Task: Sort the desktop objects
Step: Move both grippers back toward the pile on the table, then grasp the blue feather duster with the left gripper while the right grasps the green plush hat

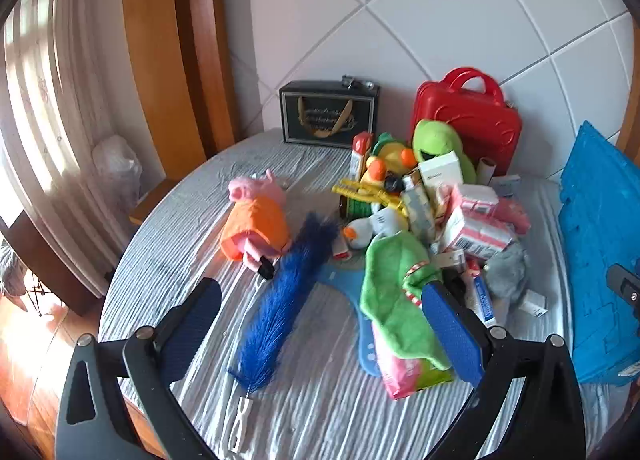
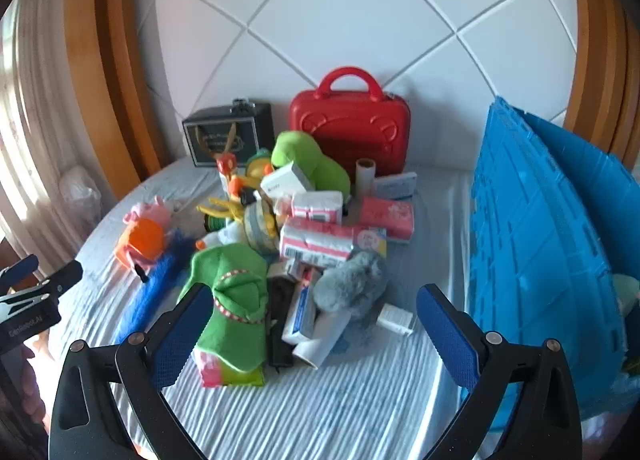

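both pairs of jaws stand wide apart and hold nothing: we see our left gripper (image 1: pixel 320 336) with its blue ribbed pads spread above a long fluffy blue duster with a white handle (image 1: pixel 280 300), and our right gripper (image 2: pixel 316 336) spread just as wide over the near edge of the heap. everything to sort lies piled on a pale striped bedsheet (image 2: pixel 340 412). nearest the right gripper lies a green cloth hat with red-and-white trim (image 2: pixel 236 300), resting on a pink and green packet (image 2: pixel 224 374); beside it are a white roll (image 2: pixel 320 340), a small blue and white box (image 2: pixel 300 318) and a grey fluffy plush (image 2: pixel 352 284). further back sit pink and white tissue packs (image 2: pixel 316 240), a green plush toy (image 2: pixel 308 159) and a yellow plastic toy (image 1: pixel 360 191). off to the left, apart from the heap, a pink pig plush in an orange dress (image 1: pixel 256 219) lies on its side, touching the duster. against the white quilted headboard (image 2: pixel 360 19) stand a red hard-shell case with a handle (image 2: pixel 352 119) and a dark box with a gold emblem (image 1: pixel 328 115). a blue plastic crate (image 2: pixel 532 260) stands at the right, close to the right gripper's finger.
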The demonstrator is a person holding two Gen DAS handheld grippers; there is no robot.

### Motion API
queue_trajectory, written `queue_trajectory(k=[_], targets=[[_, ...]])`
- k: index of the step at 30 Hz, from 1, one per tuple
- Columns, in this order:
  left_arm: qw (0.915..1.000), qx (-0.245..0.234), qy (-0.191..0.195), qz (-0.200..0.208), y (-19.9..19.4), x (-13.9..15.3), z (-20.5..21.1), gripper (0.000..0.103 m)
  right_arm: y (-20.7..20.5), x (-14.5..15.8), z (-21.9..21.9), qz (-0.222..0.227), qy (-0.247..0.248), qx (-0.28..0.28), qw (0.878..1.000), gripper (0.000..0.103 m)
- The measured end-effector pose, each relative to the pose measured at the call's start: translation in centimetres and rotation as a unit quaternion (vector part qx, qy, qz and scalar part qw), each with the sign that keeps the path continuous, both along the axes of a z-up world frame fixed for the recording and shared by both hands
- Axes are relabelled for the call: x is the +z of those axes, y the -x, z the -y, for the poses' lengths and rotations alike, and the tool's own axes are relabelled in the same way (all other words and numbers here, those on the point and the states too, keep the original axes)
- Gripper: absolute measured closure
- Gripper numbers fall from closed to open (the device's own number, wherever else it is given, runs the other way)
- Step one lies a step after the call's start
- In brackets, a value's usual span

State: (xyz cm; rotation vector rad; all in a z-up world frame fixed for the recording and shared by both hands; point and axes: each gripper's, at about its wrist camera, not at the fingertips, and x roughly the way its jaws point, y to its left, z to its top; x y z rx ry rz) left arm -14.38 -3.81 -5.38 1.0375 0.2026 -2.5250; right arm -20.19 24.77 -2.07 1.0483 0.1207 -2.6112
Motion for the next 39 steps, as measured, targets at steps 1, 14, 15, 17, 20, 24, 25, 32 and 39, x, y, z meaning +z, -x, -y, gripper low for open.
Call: queue_trajectory(k=[1, 14, 15, 17, 20, 24, 25, 32, 39], targets=[[0.9999, 0.008, -0.007, 0.012, 0.2, -1.1, 1.1, 0.001, 0.3, -0.8, 0.3, 0.010, -0.008, -0.003, 1.000, 0.000], [0.9900, 0.079, -0.053, 0.104, 1.5, -10.2, 7.0, 0.001, 6.2, -8.7, 3.3, 0.108, -0.054, 0.021, 0.992, 0.000], [0.9893, 0.082, -0.056, 0.107, 1.6, -10.7, 7.2, 0.001, 6.5, -9.1, 3.8, 0.112, -0.056, 0.032, 0.992, 0.000], [0.9885, 0.079, -0.059, 0.114, 1.8, -11.5, 7.4, 0.001, 7.0, -9.9, 4.7, 0.117, -0.056, 0.046, 0.991, 0.000], [0.9879, 0.072, -0.065, 0.121, 2.4, -12.3, 8.1, 0.001, 7.7, -11.1, 6.3, 0.144, -0.035, 0.066, 0.987, 0.000], [0.9875, 0.055, -0.070, 0.130, 4.3, -13.6, 9.5, 0.001, 7.6, -12.6, 9.5, 0.162, -0.044, 0.095, 0.981, 0.000], [0.9869, 0.044, -0.068, 0.140, 4.9, -14.2, 9.7, 0.002, 7.7, -13.0, 10.1, 0.167, -0.042, 0.094, 0.981, 0.000], [0.9796, -0.027, -0.067, 0.187, 7.1, -17.9, 10.6, 0.019, 7.6, -16.3, 14.1, 0.202, -0.035, 0.075, 0.976, 0.000], [0.9719, -0.069, -0.093, 0.205, 7.4, -20.6, 11.2, 0.021, 7.1, -19.1, 17.0, 0.213, -0.054, 0.061, 0.974, 0.000]])
